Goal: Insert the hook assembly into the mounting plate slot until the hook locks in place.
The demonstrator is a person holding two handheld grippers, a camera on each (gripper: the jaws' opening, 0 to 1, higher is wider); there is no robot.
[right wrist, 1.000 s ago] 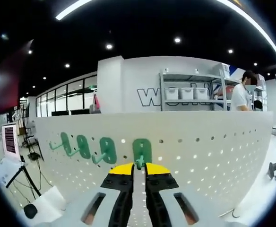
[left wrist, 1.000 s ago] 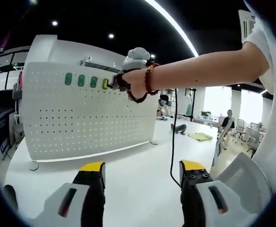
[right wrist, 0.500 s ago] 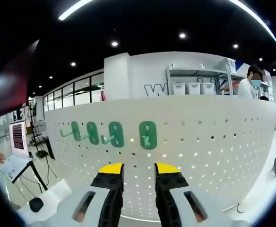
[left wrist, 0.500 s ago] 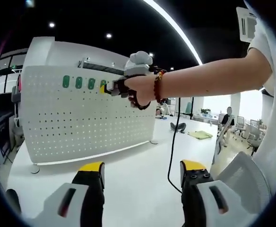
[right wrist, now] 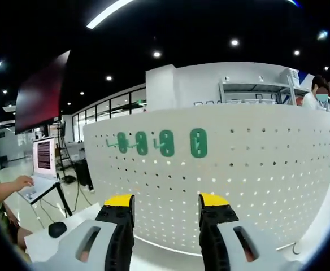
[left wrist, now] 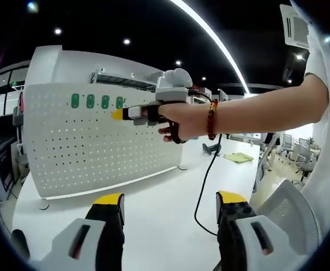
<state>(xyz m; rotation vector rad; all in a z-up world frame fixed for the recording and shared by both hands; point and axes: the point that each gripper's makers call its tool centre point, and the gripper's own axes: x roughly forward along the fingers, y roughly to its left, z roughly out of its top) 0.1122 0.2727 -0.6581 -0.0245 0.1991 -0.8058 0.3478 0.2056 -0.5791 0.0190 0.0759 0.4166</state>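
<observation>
A white perforated mounting plate stands upright on the table. Several green hook assemblies hang in a row along its upper part; the rightmost hook sits flat on the plate, straight ahead of my right gripper. That gripper is open, holds nothing and stands back from the plate. In the left gripper view the same plate carries the green hooks, and a person's hand holds the right gripper a little in front of them. My left gripper is open over the white table, holding nothing.
A black cable hangs from the right gripper down to the white table. A mesh chair back stands at the right. Left of the plate a person's hand works a laptop, with a mouse nearby.
My right gripper was shut on the rightmost green hook at the plate; it has opened and drawn back, leaving the hook on the plate. The left gripper has stayed open.
</observation>
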